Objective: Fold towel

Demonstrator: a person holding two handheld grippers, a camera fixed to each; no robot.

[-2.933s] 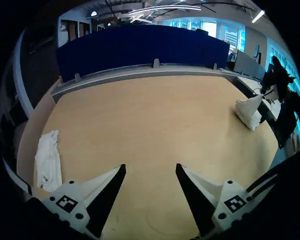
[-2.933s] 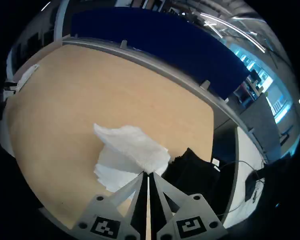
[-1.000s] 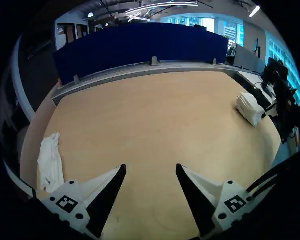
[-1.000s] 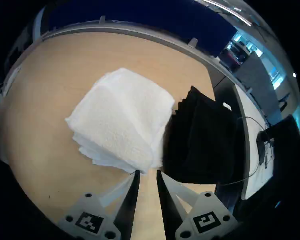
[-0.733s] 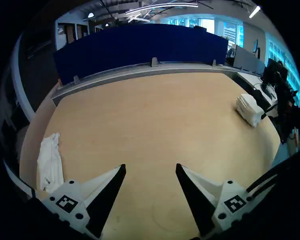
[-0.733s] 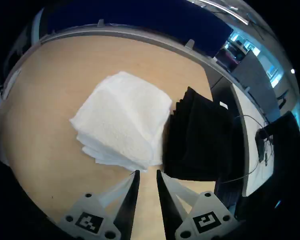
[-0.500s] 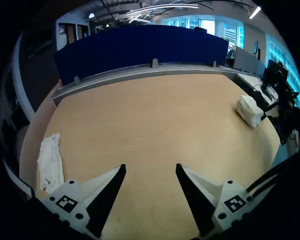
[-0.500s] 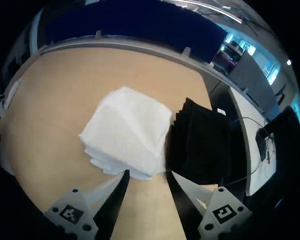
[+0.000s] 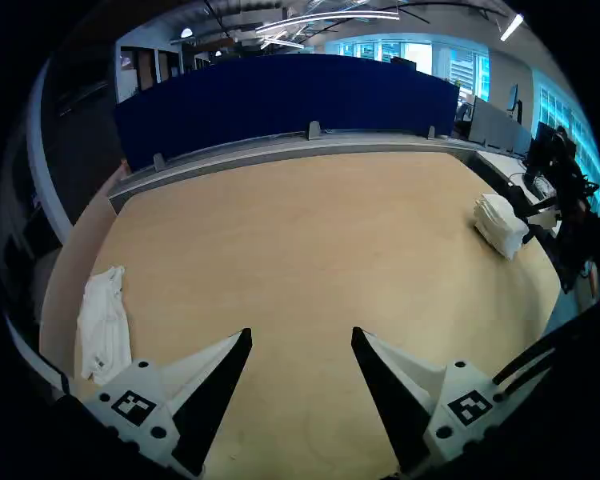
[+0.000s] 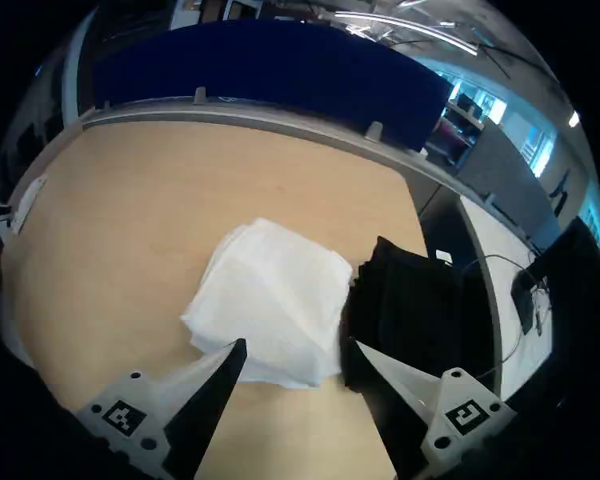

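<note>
The left tongs (image 9: 300, 331) hang spread wide over bare tabletop (image 9: 316, 232), gripping nothing, likely parked while the other hand works. Near the tabletop's left edge lies a crumpled white towel (image 9: 102, 324), not yet folded and probably next in line. Far to the right sits the stack of folded white towels (image 9: 498, 226). In the right gripper view the stack (image 10: 272, 308) lies just ahead of the right tongs (image 10: 296, 344), which are released, fingers well apart, holding nothing. A pile of black cloth (image 10: 404, 308) sits close against the stack's right side, so finished pieces seem sorted by colour. Earlier the right tongs were clenched on a towel being laid over the stack. They have since let go, opened wider and backed off, while the left tongs have kept their place.
</note>
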